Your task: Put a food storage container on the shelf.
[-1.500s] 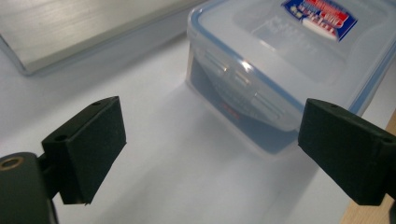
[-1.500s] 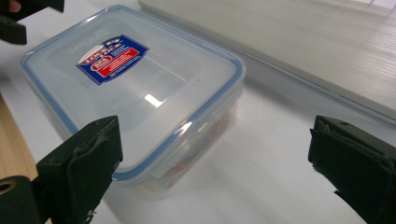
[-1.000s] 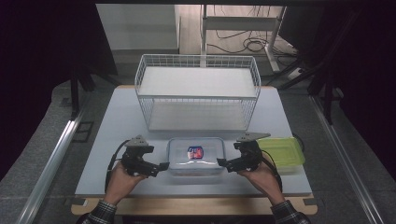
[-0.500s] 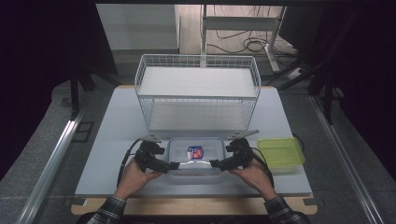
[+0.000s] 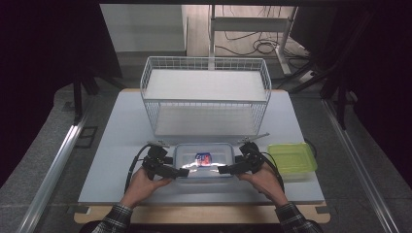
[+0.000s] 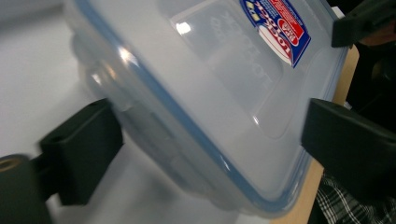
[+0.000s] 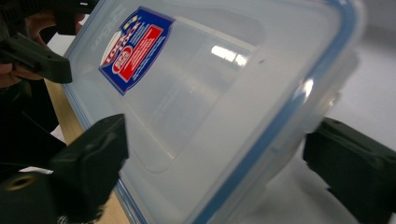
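A clear plastic container point(image 5: 216, 154) with a blue-edged lid and a red and blue label point(image 5: 204, 158) lies at the front middle of the table. My left gripper point(image 5: 182, 171) is at its left end and my right gripper point(image 5: 224, 170) at its right end, both pointing inward. In the left gripper view, the jaws of the left gripper point(image 6: 215, 121) straddle the end of the container point(image 6: 196, 93), one against its side wall and one over the lid's edge. The right gripper point(image 7: 219, 135) holds the other end of the container point(image 7: 224, 93) the same way. Both pairs of jaws have just been closing onto it.
A white wire basket point(image 5: 204, 92) stands behind the container at mid table. A green lidded container point(image 5: 291, 159) lies to the right, close to my right hand. The grey tabletop point(image 5: 121, 126) ends in a wooden front edge point(image 5: 204, 213) near the person's sleeves.
Both grippers have moved inward from beside the container to its two ends, and their jaws now reach over it. The container has stayed in place.
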The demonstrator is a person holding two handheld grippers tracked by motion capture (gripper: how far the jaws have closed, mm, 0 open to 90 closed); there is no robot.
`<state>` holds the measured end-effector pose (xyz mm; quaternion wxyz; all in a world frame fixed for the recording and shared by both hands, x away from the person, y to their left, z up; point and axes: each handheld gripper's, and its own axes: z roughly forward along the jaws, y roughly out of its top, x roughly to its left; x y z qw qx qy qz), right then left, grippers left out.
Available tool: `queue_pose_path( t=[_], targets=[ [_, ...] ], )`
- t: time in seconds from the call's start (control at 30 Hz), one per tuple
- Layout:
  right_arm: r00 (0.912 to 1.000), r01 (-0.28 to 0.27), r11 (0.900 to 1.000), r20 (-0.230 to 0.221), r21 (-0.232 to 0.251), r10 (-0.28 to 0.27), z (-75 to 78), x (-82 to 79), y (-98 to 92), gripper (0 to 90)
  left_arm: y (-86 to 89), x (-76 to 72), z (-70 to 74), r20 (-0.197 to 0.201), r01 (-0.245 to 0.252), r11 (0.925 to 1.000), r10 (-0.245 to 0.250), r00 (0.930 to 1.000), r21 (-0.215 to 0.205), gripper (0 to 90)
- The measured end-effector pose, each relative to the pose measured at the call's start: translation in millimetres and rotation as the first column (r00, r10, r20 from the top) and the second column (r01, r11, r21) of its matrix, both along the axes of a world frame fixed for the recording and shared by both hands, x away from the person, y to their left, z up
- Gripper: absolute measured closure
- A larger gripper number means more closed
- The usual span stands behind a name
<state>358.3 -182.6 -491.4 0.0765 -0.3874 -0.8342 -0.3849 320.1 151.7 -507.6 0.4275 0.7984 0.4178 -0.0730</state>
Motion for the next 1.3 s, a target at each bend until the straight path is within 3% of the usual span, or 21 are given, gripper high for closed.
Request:
queue_pose_path(
  t=[0.2,0.43,0.57,0.8,0.97,1.2,1.3],
  targets=[
    [0.9992,-0.027,1.000,0.027,-0.013,0.028,5.6,-11.6,-6.2,21.1,8.9,-14.5,-0.5,-0.002,-0.014,0.9991,0.013,0.9999,-0.040,23.5],
    [0.9996,-0.028,0.998,-0.005,0.061,0.029,4.3,-20.1,-22.6,37.2,21.2,-23.4,-2.3,-0.028,-0.033,0.9919,0.030,0.9991,-0.122,40.1],
    [0.9990,0.008,0.992,-0.045,0.126,-0.002,3.1,-14.6,-29.6,42.3,23.2,-22.8,-4.0,-0.050,-0.052,0.9871,0.045,0.9977,-0.152,43.0],
    [0.9963,0.050,0.986,-0.077,0.162,-0.038,5.1,-12.3,-35.7,49.2,26.1,-21.7,-4.3,-0.074,-0.071,0.9775,0.057,0.9956,-0.199,50.2],
    [0.9966,0.077,0.983,-0.043,0.166,-0.070,8.7,-16.4,-36.8,52.1,23.9,-22.7,-1.3,-0.057,-0.096,0.9764,0.086,0.9946,-0.194,52.5],
    [0.9967,0.078,0.983,0.005,0.166,-0.080,11.5,-19.6,-35.2,52.4,25.4,-21.3,1.8,-0.037,-0.121,0.9690,0.116,0.9926,-0.215,52.4],
    [0.9965,0.075,0.981,0.024,0.178,-0.080,15.4,-20.8,-34.3,52.5,27.5,-20.6,7.4,-0.016,-0.114,0.9694,0.113,0.9935,-0.218,52.4]
  ],
)
